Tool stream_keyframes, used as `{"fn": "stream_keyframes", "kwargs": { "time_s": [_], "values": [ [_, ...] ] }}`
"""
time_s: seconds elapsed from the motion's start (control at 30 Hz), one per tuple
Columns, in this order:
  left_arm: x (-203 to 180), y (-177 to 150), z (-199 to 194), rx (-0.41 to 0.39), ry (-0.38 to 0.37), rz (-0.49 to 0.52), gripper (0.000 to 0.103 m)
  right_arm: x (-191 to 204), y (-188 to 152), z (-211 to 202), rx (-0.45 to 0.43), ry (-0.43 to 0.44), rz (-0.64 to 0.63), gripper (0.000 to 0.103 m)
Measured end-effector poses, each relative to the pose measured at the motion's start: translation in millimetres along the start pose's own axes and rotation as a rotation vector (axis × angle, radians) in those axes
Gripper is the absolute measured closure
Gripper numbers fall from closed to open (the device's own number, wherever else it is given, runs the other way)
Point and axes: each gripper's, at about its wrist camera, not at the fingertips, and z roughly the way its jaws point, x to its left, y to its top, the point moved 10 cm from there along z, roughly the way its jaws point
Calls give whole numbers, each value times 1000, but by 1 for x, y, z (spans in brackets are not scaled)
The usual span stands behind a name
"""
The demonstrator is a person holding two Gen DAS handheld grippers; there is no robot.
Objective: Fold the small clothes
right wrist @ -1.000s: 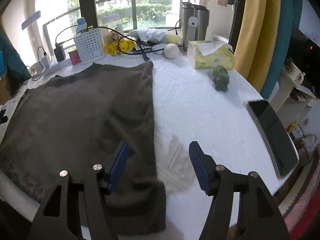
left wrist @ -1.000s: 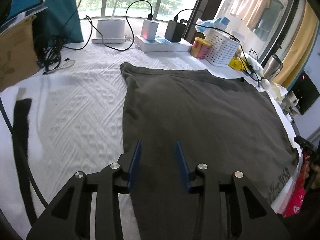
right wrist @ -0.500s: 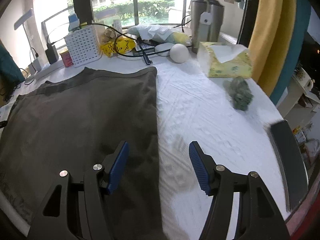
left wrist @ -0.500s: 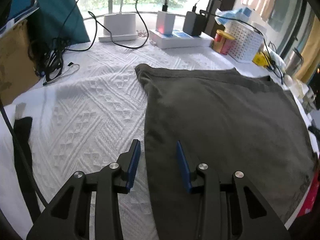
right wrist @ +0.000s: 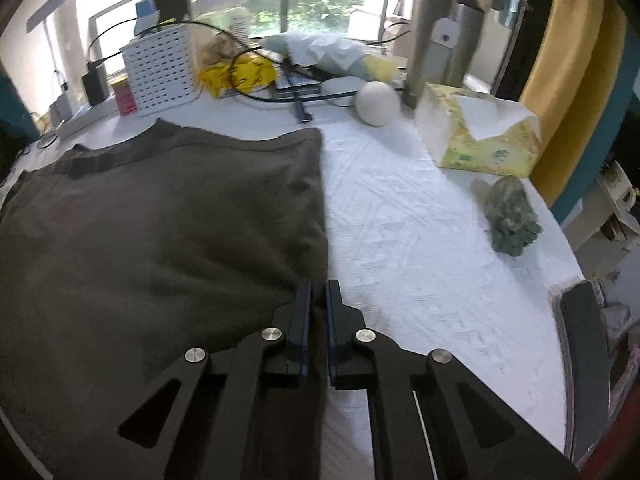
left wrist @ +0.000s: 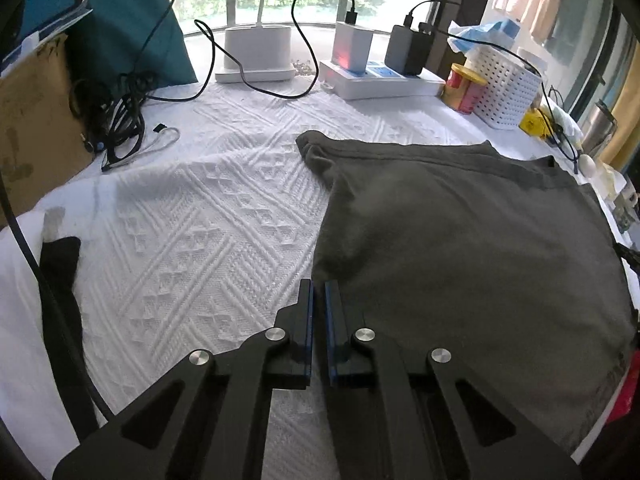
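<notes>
I have the dark olive garment (left wrist: 460, 248) spread flat on the white textured surface (left wrist: 180, 240), its far edge near the white basket (left wrist: 506, 88). My left tool (left wrist: 318, 288) has just pressed together, pinching the garment's left edge near me. My right tool (right wrist: 318, 286) has just closed too, pinching the right edge, well short of the tissue box (right wrist: 480, 136).

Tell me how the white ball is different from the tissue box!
The white ball is round and plain; the tissue box is boxy with a yellow-green pattern. The ball looks smaller than the box. The box has a tissue poking out; the ball has nothing on it. Both sit on the white tablecloth, beyond the dark shirt.
</notes>
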Motion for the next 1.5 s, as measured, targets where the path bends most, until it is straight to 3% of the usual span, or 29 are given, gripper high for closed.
{"fn": "stream_keyframes", "kwargs": {
  "time_s": [0.27, 0.43, 0.5, 0.63, 0.67, 0.9, 0.97, 1.07, 1.5],
  "values": [
    [-9, 1, -14, -23, -42, -35, 96, -15, 3, -7, -11, -79, 17, 97],
    [-29, 1, -27, -46, -107, -19, 96, -13, 0, -24, -24, -58, 50, 95],
    [-39, 1, -34, -64, -146, -13, 96, -12, -3, -32, -30, -59, 55, 89],
    [-61, -1, -48, -98, -246, -18, 96, -7, -14, -47, -34, -53, 78, 44],
    [-66, -2, -50, -100, -261, -13, 96, -6, -16, -52, -41, -49, 85, 42],
    [-103, -17, -60, -98, -344, 28, 96, 1, -42, -78, -45, -45, 95, 40],
    [-111, -23, -64, -101, -358, 45, 96, 1, -50, -85, -46, -41, 104, 31],
    [-119, -30, -70, -106, -370, 61, 96, 0, -66, -94, -45, -22, 130, 27],
    [-126, -52, -85, -114, -350, 100, 96, 24, -130, -107, 33, 56, 165, 26]
  ]
}}
